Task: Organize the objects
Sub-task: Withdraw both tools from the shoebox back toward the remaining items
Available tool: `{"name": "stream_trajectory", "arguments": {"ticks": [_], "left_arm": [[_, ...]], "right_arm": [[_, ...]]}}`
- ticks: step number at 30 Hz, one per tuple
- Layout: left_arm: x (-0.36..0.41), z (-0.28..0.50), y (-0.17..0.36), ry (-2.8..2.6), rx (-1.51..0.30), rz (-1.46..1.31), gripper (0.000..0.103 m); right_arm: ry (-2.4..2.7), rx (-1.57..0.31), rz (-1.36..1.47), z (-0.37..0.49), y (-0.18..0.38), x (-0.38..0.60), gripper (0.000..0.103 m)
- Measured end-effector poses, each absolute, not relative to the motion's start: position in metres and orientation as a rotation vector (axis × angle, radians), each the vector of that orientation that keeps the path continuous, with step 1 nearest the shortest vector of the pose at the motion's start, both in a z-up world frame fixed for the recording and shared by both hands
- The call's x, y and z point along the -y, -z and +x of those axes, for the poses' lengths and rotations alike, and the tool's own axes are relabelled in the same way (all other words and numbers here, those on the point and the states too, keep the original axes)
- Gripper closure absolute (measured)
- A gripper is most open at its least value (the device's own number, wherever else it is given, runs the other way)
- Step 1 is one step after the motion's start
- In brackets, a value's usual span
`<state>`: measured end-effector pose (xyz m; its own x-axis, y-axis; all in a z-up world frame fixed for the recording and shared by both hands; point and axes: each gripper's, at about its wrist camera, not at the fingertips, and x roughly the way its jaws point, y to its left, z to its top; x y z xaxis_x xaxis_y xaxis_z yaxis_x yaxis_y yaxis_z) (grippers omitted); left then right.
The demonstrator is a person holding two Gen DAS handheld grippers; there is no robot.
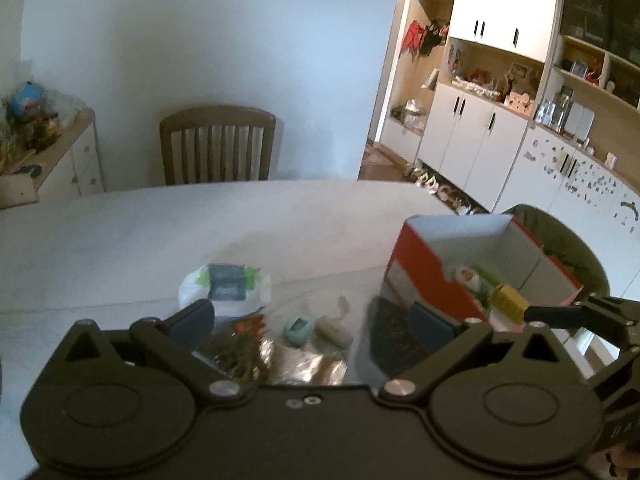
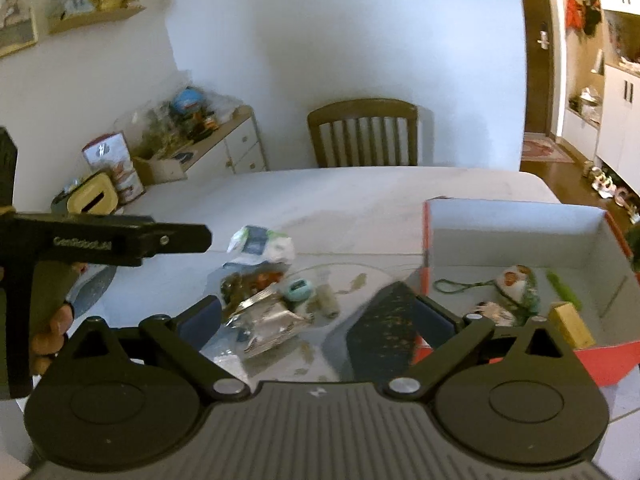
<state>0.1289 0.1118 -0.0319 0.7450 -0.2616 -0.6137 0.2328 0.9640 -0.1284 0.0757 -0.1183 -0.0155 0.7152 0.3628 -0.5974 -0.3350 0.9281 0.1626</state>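
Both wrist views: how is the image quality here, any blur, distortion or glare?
Left wrist view: soft motion blur on the orange box and the small items; fisheye bends the cabinets. Right wrist view: a little sharper, but the silver foil packet glares; the door frame curves. Both are dim with a bluish cast on the wall.

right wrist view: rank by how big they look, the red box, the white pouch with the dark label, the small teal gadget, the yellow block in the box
1. red box
2. white pouch
3. yellow block
4. teal gadget
The block lies nearer the camera, so its lead over the gadget is unsure.
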Motion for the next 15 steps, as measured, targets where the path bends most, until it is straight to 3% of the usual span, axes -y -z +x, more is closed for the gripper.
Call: {"name": "stream_trajectory", "arguments": {"ticks": [15], "left_arm": [[-0.138,0.164,0.099,0.259,-0.824,-0.075,0.0]], "right_arm": [[-0.483,-0.81,-0.071,0.091,0.073,0.042,0.001]]}}
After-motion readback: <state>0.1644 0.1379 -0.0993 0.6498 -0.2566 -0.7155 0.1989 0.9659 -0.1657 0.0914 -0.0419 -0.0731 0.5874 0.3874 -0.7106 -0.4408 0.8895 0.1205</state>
